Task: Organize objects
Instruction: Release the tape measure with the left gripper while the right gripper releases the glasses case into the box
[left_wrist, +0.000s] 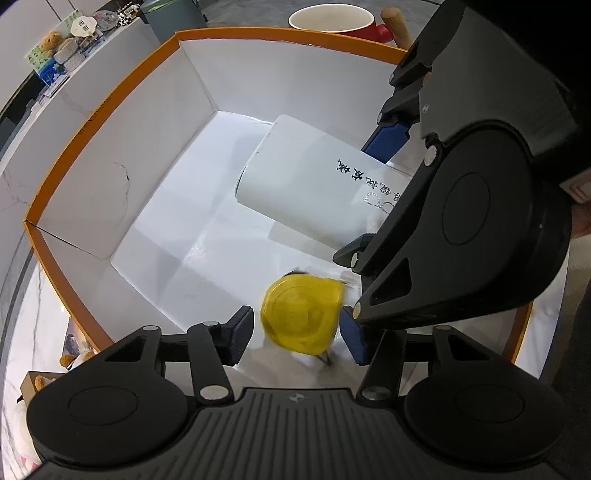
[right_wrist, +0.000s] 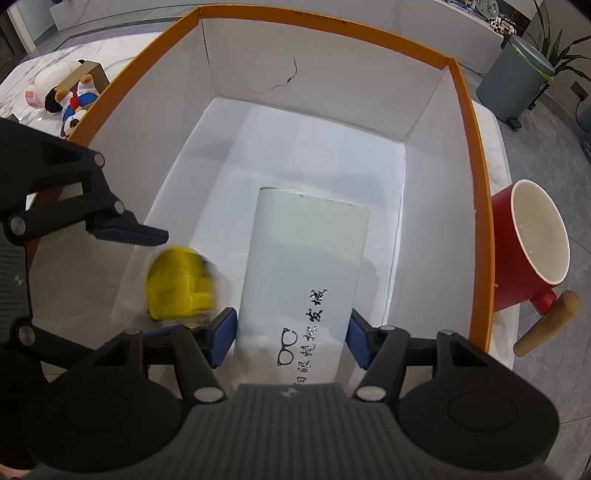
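An orange-rimmed white cardboard box (left_wrist: 92, 122) (right_wrist: 476, 122) holds a white glasses case (left_wrist: 295, 177) (right_wrist: 306, 251) with black lettering, lying on the box floor. A yellow object (left_wrist: 301, 314) (right_wrist: 179, 284) is blurred between the open fingers of my left gripper (left_wrist: 297, 336) (right_wrist: 147, 280), touching neither pad clearly. My right gripper (right_wrist: 291, 339) (left_wrist: 369, 236) straddles the near end of the case, its blue pads (right_wrist: 221, 336) close to the case's sides with a small gap showing.
A red pot (right_wrist: 528, 254) (left_wrist: 332, 18) with a wooden handle (right_wrist: 546, 325) stands outside the box on the marble top. Plush toys (right_wrist: 70, 99) lie beyond the box's other side. A grey bin (right_wrist: 513, 81) stands on the floor.
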